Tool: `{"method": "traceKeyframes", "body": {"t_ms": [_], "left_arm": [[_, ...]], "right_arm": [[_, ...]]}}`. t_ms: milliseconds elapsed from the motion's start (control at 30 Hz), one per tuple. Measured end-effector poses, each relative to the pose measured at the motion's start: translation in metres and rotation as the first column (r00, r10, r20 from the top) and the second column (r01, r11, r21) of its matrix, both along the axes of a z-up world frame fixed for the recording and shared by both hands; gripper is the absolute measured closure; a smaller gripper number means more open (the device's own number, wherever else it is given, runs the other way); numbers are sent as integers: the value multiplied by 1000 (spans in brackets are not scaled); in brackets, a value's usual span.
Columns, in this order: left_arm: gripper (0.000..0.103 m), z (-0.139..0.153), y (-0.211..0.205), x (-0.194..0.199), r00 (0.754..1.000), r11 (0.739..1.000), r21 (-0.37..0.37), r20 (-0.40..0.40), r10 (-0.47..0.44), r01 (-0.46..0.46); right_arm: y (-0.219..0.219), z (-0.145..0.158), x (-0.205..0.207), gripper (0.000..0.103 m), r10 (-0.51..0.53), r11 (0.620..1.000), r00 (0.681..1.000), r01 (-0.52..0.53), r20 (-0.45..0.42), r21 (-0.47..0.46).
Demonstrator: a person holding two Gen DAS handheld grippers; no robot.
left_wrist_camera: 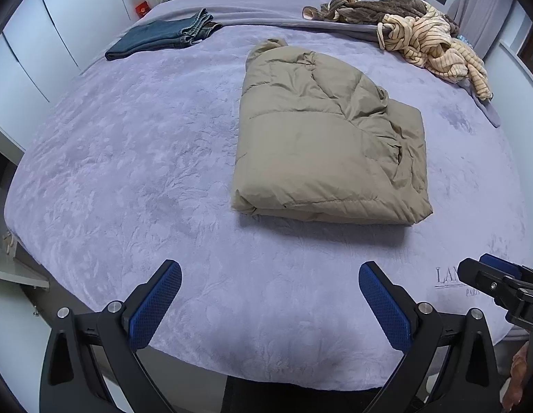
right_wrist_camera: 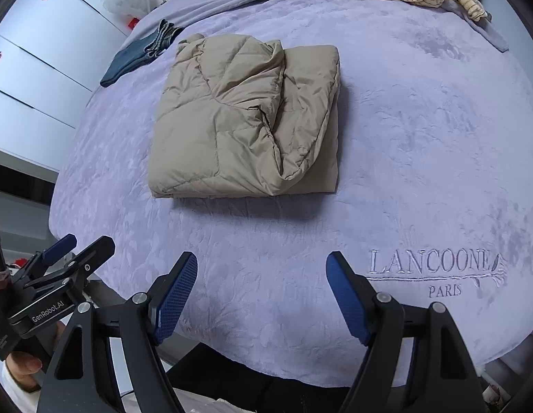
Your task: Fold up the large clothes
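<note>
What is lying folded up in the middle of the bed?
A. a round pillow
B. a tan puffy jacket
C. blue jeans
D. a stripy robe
B: the tan puffy jacket lies folded flat mid-bed, while the jeans sit far off by the bed's edge.

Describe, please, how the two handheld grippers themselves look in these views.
Both the left gripper and the right gripper have black angular frames with silver pivot bolts and blue textured pads. White "GenRobot.AI" lettering marks the left one's body.
</note>
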State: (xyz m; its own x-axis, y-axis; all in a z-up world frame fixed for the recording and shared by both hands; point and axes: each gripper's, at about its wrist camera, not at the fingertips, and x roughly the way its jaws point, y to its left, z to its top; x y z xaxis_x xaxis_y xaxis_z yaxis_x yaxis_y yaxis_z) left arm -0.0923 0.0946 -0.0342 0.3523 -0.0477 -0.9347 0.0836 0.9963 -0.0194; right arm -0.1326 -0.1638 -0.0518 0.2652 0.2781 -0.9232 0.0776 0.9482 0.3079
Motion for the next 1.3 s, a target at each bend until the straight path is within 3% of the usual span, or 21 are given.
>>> {"method": "traceKeyframes", "body": {"t_ms": [333,767,800,867,1300], "left_arm": [[0,22,32,28,996,997,36,55,-64,62],[0,45,60,62,990,997,-1,115,-83,83],[0,46,61,63,990,997,-2,119,-81,82],[0,48,62,61,989,997,-3,127,-74,75],[0,56,67,60,986,999,-1,162,-40,40]], "right_arm": [[33,21,12,22,-63,997,994,67,90,-44],[64,60,30,18,-153,969,964,189,216,-157],[64,63,31,6,-163,967,961,201,224,-159],[65,66,31,0,-179,958,953,226,245,-178],[83,83,35,0,-127,932,948,214,291,-292]]}}
